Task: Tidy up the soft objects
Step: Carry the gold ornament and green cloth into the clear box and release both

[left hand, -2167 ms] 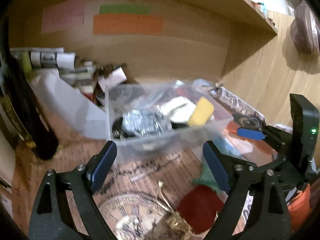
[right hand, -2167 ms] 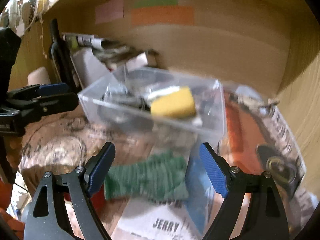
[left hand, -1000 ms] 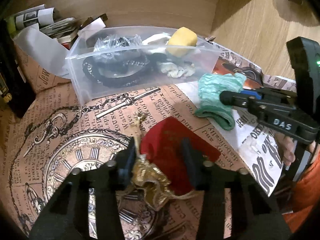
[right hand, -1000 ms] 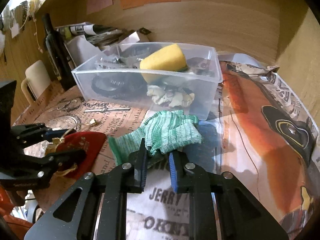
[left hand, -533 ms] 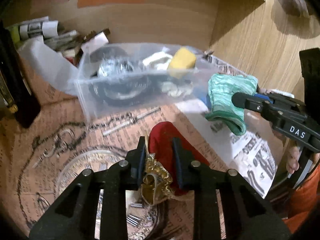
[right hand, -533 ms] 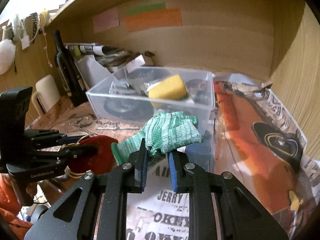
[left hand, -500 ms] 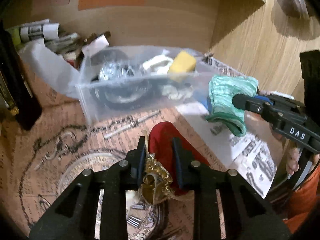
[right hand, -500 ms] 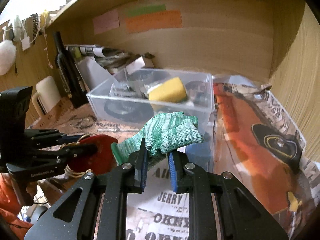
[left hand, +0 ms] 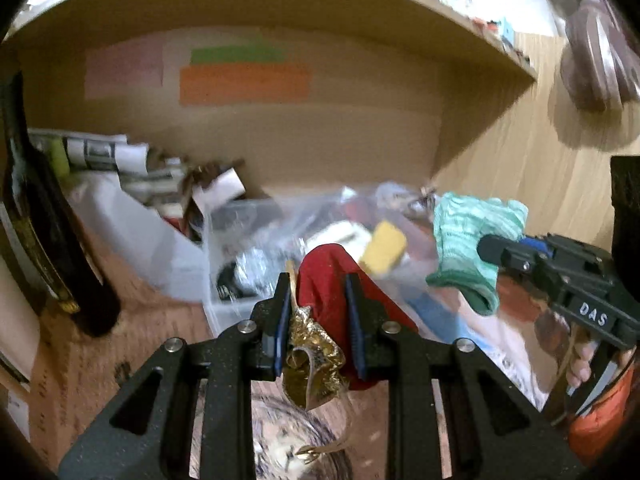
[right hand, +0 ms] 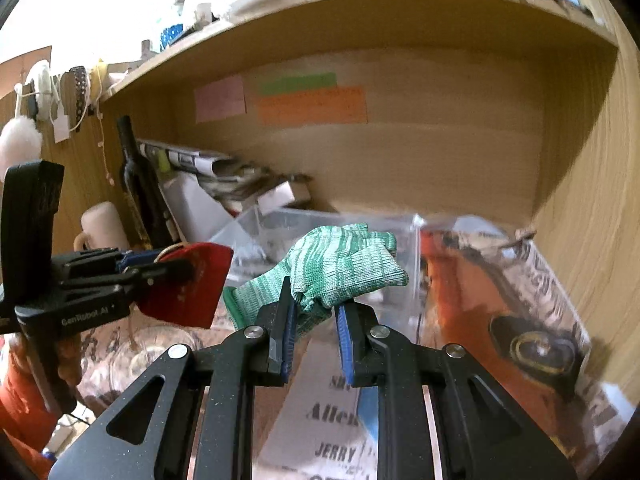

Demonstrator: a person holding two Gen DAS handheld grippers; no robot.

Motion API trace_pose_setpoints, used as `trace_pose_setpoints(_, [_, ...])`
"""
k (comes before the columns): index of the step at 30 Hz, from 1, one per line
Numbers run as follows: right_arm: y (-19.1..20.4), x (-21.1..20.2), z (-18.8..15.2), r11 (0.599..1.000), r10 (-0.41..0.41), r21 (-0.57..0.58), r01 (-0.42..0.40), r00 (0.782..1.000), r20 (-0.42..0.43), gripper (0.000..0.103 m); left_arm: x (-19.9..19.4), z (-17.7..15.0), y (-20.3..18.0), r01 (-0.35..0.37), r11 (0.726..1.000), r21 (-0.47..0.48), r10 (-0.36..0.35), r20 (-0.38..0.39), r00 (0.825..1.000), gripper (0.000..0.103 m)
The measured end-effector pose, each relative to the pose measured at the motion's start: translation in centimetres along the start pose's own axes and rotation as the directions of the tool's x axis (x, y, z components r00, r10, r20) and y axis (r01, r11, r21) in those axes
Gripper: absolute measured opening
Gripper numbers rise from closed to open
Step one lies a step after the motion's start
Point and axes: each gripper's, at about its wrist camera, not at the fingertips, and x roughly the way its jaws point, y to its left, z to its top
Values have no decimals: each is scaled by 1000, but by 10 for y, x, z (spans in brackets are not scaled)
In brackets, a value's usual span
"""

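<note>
Currently I am holding the red pouch point(left hand: 328, 276) clamped in the left gripper point(left hand: 318, 320) and the green glove point(right hand: 340, 268) pinched in the right gripper point(right hand: 314, 320), both hanging clear above the papered desk point(right hand: 460, 308), just before the clear bin point(right hand: 280, 224).

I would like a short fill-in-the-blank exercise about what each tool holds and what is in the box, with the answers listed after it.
1. The right tool is shut on a knitted glove whose colour is ____ and white.
2. The left tool grips a pouch whose colour is ____.
3. In the clear plastic box lies a sponge whose colour is ____.
4. On the back wall, the green paper strip sits directly above a strip whose colour is ____.

Missing words: green; red; yellow; orange
</note>
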Motion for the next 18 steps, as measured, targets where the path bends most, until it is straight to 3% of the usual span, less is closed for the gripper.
trace_pose_setpoints(11, [14,17,32,998,26,-63,-22,998,56,17,4,44,14,-36,999,-10,37,93,995,26])
trace_pose_setpoints(18, [18,46,44,997,31,-73,-29,999,31,17,26,60,28,-37,999,-32,39,74,997,26])
